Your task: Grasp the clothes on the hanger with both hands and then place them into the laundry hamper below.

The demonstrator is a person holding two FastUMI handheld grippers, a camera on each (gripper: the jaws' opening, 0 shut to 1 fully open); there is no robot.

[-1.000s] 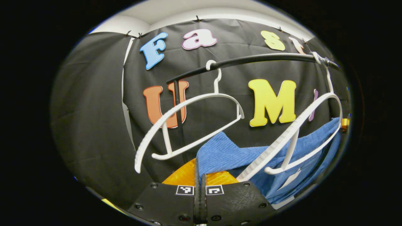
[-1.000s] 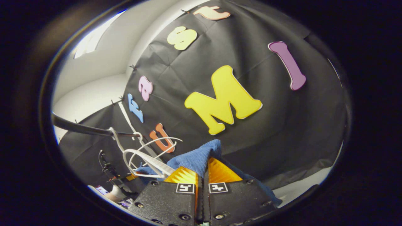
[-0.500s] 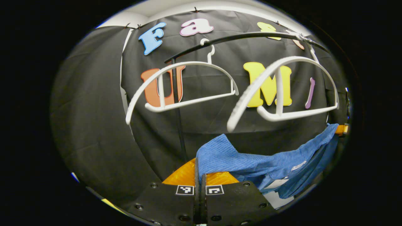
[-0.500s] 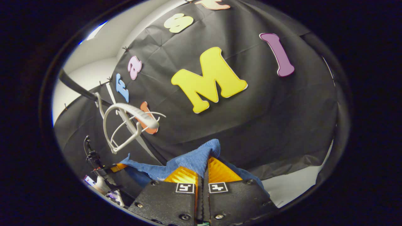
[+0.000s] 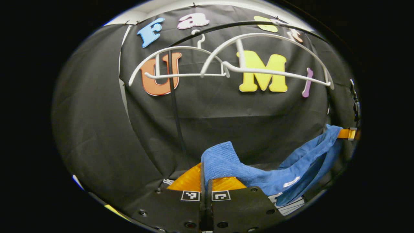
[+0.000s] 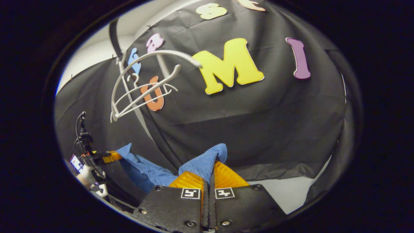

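A blue ribbed garment [image 5: 252, 171] sags between my two grippers, well below the rail. My left gripper [image 5: 206, 176] is shut on one corner of it at the bottom of the left gripper view. My right gripper [image 6: 208, 174] is shut on the other corner [image 6: 203, 161] in the right gripper view. Farther off in each view, the other gripper [image 5: 347, 133] [image 6: 106, 157] pinches the far end of the cloth. Two bare white hangers [image 5: 262, 69] [image 5: 174, 64] hang on the black rail [image 5: 233, 24] above, also seen as white hangers [image 6: 145, 84] in the right gripper view.
The black cloth wall stands close behind everything. A black upright pole [image 5: 173, 106] runs down from the rail at the left. A strip of pale floor [image 6: 291, 191] shows below the cloth. A slatted edge [image 5: 291, 207], perhaps the hamper, peeks out under the garment.
Both grippers have gone down with the blue garment. It has slid off the right hanger, and both hangers and the rail now sit much higher in the views.
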